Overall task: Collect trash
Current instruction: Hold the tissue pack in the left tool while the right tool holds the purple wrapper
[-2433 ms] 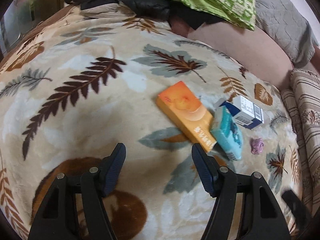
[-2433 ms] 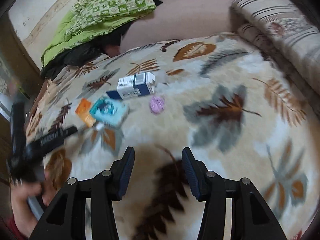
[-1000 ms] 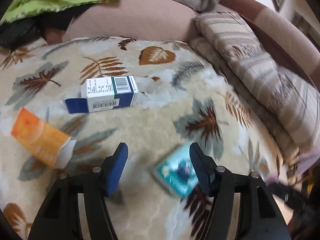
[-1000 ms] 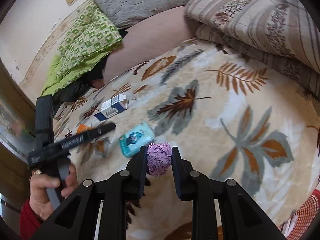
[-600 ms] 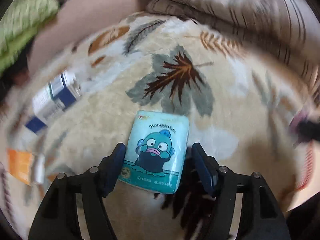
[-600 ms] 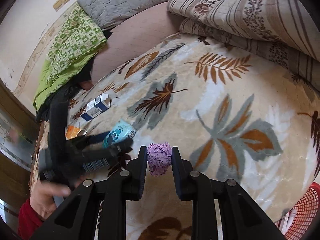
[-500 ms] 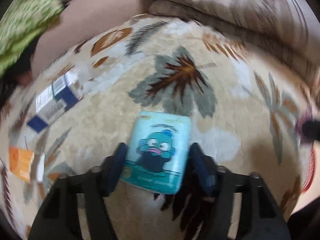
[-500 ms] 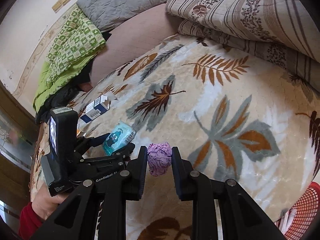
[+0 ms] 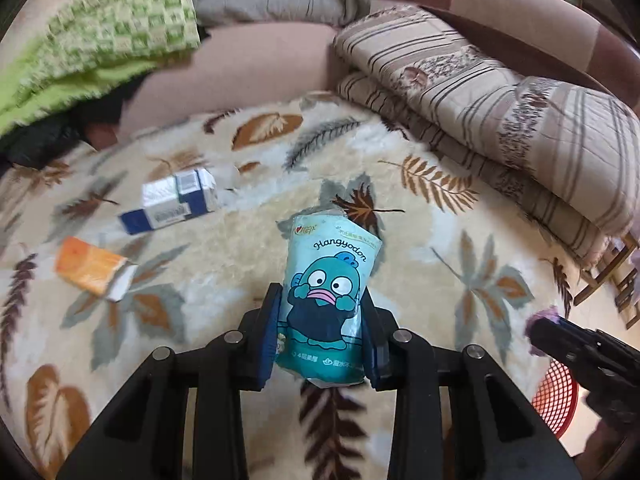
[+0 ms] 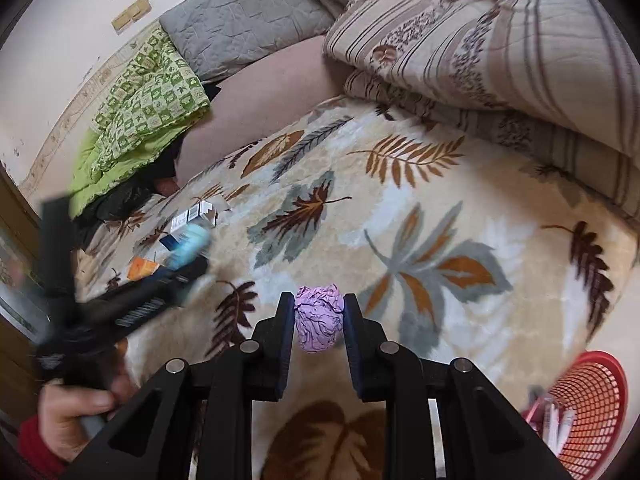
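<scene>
l fingers [image 9: 321, 334] just closed on tissue pack [image 9: 326, 300], r fingers [image 10: 318, 322] gripping purple wad [image 10: 318, 323]

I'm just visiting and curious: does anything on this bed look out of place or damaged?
Yes. Two boxes lie loose on the leaf blanket: a blue-and-white box and an orange box with one end flap torn open. Both look like leftover trash. The teal pack and purple wad are already gripped.
</scene>
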Demonstrator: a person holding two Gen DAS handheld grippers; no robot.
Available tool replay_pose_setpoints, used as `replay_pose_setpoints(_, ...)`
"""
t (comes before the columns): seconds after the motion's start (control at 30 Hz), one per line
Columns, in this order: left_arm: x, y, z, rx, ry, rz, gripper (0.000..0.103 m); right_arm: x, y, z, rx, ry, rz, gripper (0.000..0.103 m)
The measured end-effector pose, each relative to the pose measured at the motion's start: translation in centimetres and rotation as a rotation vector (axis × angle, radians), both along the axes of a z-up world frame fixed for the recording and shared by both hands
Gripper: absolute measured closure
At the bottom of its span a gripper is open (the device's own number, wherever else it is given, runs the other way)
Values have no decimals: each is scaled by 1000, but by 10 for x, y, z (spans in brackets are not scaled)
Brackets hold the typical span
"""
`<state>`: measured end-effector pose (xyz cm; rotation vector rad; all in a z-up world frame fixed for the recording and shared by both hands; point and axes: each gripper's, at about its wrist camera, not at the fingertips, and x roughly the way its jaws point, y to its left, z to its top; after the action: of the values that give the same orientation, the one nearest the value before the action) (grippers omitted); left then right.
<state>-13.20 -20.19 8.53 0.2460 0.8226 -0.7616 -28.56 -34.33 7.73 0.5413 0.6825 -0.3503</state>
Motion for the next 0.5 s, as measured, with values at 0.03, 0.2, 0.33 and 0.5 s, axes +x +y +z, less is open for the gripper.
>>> replay_pose_setpoints(0.03,-7,3,4,7,-7,11,69,-4,3,-1,-16,7,-4,78)
replay_pose_setpoints(0.2,-37,18,0,21,-42,80,69,-20,3,-6,-42,29,-13,78)
replay_pose_setpoints(0.33,-36,15,-16,32,-70,103,69,-19,1,-10,-68,42,-30,78)
replay_pose_setpoints(0.5,-33,9,-32,70,-108,103,69,-6,5,-22,-118,84,-4,78)
